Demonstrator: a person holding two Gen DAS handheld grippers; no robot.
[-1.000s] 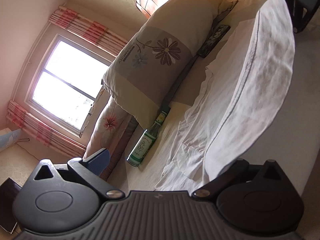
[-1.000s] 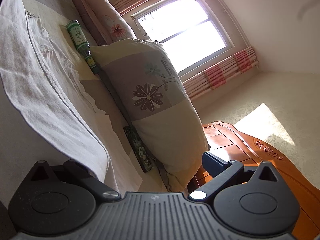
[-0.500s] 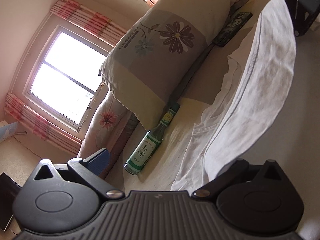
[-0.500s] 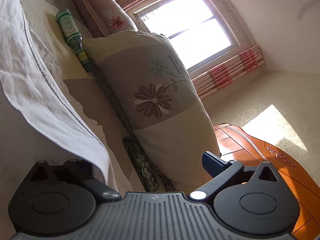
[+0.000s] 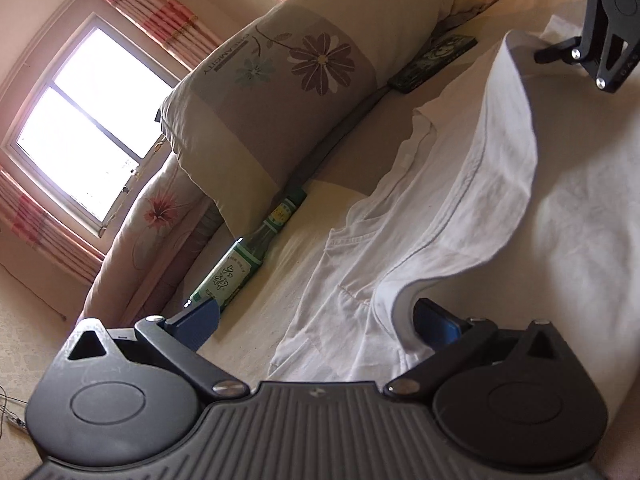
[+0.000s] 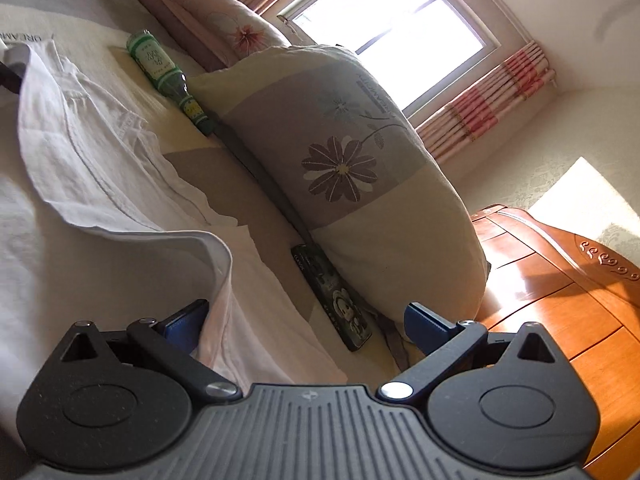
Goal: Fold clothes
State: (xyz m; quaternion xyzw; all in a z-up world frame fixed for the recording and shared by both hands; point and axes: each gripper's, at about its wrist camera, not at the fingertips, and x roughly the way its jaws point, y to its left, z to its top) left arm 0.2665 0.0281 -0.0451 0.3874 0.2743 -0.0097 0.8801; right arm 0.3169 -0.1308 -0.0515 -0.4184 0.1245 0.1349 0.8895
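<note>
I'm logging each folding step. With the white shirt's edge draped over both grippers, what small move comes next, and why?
Probably draw both grippers clear. The left gripper and right gripper are open, and the white shirt fold merely drapes over one finger of each.

The bed [image 5: 304,256] carries a white shirt [image 5: 452,200], a green bottle [image 5: 236,268], a flowered pillow [image 5: 280,92] and a dark case [image 6: 336,300].

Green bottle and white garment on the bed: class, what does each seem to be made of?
Green bottle: probably glass, glossy, going by its translucent green body and paper label. White garment: thin woven or knit fabric, likely cotton, matte; it creases, drapes softly and shows a stitched hem.
</note>
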